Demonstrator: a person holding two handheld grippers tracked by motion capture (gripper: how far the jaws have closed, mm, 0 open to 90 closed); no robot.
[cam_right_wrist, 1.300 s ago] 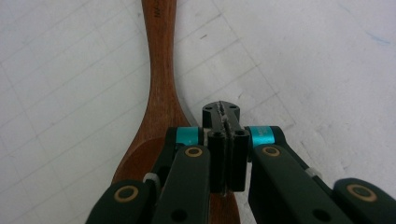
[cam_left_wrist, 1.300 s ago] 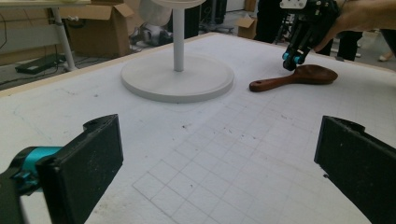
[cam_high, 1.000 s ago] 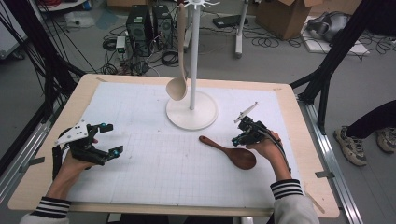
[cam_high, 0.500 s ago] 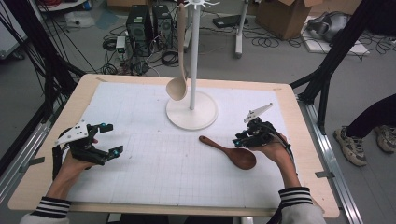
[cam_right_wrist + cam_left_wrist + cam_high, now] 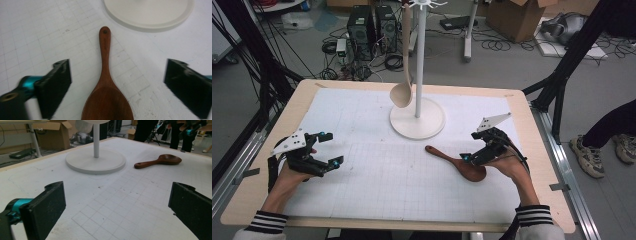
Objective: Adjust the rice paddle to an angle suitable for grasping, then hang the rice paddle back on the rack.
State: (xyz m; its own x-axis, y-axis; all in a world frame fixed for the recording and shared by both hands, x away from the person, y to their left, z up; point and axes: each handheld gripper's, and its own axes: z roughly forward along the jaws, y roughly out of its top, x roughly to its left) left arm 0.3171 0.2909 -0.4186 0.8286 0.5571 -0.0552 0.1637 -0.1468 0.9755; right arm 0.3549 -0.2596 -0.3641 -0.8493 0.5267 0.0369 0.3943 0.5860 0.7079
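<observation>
A dark wooden spoon (image 5: 457,161) lies flat on the white gridded mat, handle toward the stand. My right gripper (image 5: 470,146) hovers just over its bowl end. Its jaws have just been opening and stand wide apart. In the right gripper view the spoon (image 5: 106,87) lies between and below the pads (image 5: 57,85), touching neither. My left gripper (image 5: 332,148) rests open at the mat's left side with nothing in it. In the left gripper view (image 5: 117,202) the spoon (image 5: 160,161) lies far off to the right.
A white stand (image 5: 417,117) with a round base sits at the mat's far middle. A pale wooden spoon (image 5: 402,90) hangs from its top hooks. The wooden table edge (image 5: 532,130) runs close to my right hand. A person's legs (image 5: 607,135) are at the far right.
The right gripper's jaws have opened from shut to wide, and the hand has lifted and shifted slightly right. The dark spoon stays on the mat. The left hand has not moved.
</observation>
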